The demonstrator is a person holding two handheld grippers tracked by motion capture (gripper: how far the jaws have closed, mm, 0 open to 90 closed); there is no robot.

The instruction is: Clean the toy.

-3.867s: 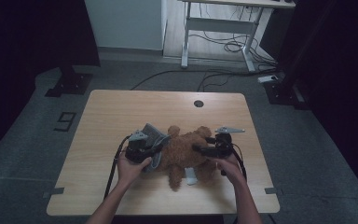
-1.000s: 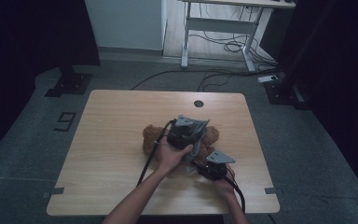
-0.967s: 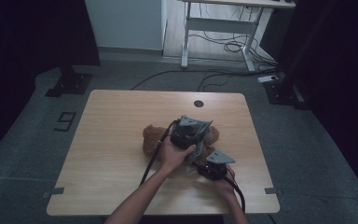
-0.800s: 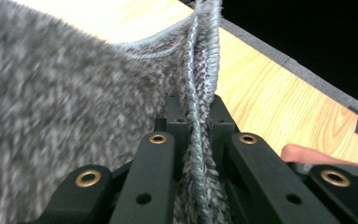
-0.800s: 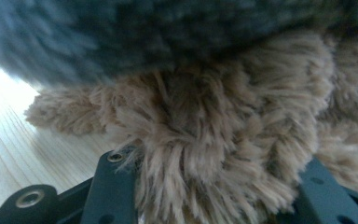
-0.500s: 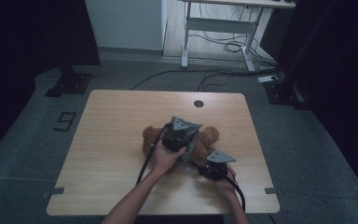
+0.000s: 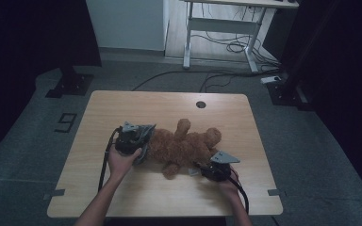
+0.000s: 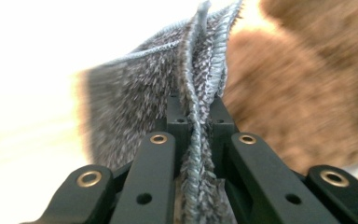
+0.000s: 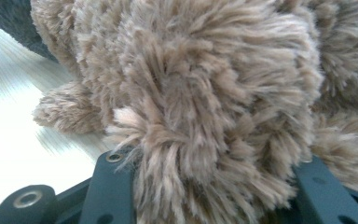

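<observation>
A brown teddy bear (image 7: 185,147) lies on its back mid-table on the wooden table (image 7: 122,106). My left gripper (image 7: 133,140) is at the bear's left end, shut on a fuzzy grey cloth (image 7: 145,137). In the left gripper view the cloth's folded hem (image 8: 196,126) is pinched between the black jaws of the left gripper (image 8: 196,112), with the brown bear (image 8: 303,98) just behind. My right gripper (image 7: 202,168) is at the bear's lower right. In the right gripper view a tuft of the bear's fur (image 9: 200,107) is squeezed between the jaws of the right gripper (image 9: 214,186).
A round cable hole (image 7: 200,104) sits near the table's far edge. Beyond the table stand a white desk frame (image 7: 217,28) and loose floor cables (image 7: 226,47). A "9" mark (image 7: 66,122) is on the floor at left.
My left hand has carried the grey cloth leftwards, from above the bear's middle to its left end and a little lower. The right hand and bear stayed put.
</observation>
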